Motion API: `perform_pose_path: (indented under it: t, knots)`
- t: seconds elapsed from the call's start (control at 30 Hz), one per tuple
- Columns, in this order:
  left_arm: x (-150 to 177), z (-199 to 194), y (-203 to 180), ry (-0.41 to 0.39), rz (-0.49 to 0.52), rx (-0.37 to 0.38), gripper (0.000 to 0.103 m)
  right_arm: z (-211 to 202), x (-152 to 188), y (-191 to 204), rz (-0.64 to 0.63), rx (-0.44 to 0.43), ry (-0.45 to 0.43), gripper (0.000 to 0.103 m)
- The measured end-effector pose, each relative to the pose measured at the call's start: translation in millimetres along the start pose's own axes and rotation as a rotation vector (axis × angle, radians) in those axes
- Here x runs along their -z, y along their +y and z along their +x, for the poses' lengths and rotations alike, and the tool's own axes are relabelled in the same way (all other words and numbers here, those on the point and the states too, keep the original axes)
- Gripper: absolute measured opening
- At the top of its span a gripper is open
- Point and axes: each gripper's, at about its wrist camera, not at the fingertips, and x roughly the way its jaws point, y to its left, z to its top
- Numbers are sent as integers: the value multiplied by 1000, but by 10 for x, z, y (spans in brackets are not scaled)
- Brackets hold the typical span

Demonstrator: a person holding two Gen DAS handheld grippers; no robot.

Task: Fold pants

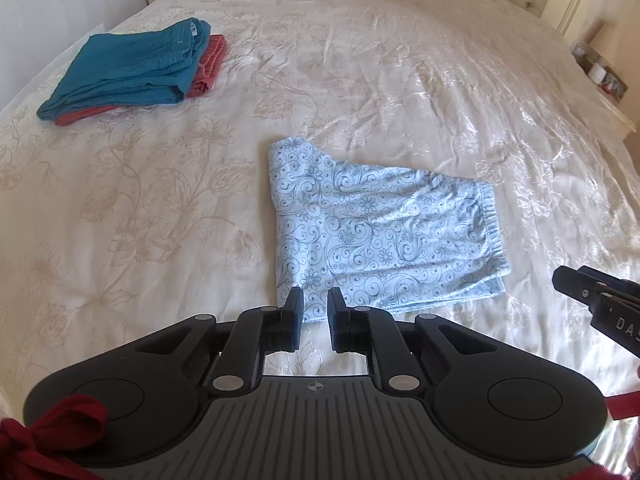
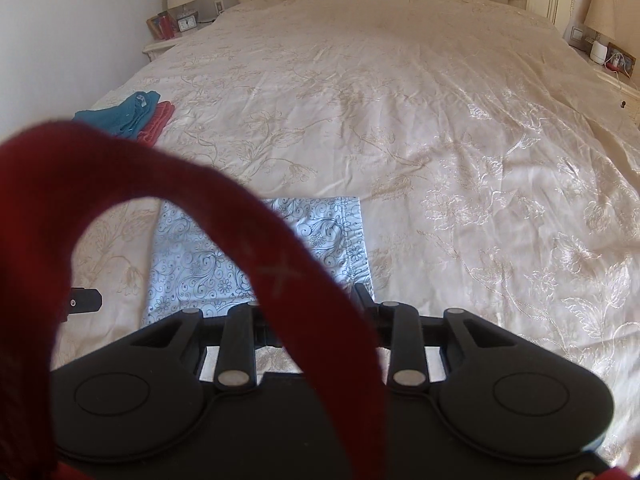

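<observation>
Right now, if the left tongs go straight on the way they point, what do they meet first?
Probably the near edge of the folded floral pants; the left tongs are empty, apparently above the bedspread.

Both grippers hung clear, angled downward, nothing in either.

The left gripper (image 1: 311,312) pointed steeply down, its two fingers (image 1: 295,318) set a narrow gap apart with nothing between the ribbed pads. In the left wrist view the right gripper (image 1: 576,286) reached in from the right edge, its black fingertips bare; whether its jaws gripped anything could not be told from there. In its own view the right gripper (image 2: 316,304) was largely hidden behind a red strap (image 2: 280,264) looping across the lens, with only one finger (image 2: 362,294) showing beside it. The tip of the left gripper showed at that view's left edge.
</observation>
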Motion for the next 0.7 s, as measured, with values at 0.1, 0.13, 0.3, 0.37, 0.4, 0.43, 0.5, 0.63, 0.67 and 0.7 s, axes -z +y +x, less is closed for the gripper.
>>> perform_pose_path:
  t: [0.1,0.13,0.3,0.37,0.4,0.43,0.5,0.63,0.67,0.7]
  knots:
    - [59,-181,-45,-11,-2,-18,14,-148,25,80,8,-6,-6,42]
    - [78,-233,-64,-16,-5,-27,14,-190,37,101,9,-9,-8,42]
    - [154,-464,-116,-38,-37,-39,14,-370,95,183,18,-23,-8,42]
    - [176,-547,-129,-59,-50,-40,14,-424,113,201,23,-21,-2,42]
    - [186,-582,-138,-65,-55,-43,14,-457,123,199,27,-22,-2,42]
    - [192,-608,-149,-68,-61,-44,14,-481,136,206,29,-22,-3,42]
    - [198,-653,-168,-69,-71,-47,14,-519,150,216,30,-14,-1,42]
    - [246,-747,-189,-88,-71,-9,14,-600,186,216,34,3,1,42]
    - [261,-771,-201,-92,-68,-11,15,-615,194,217,35,10,3,42]
    - [269,-787,-221,-90,-55,-13,14,-630,199,226,36,17,4,42]
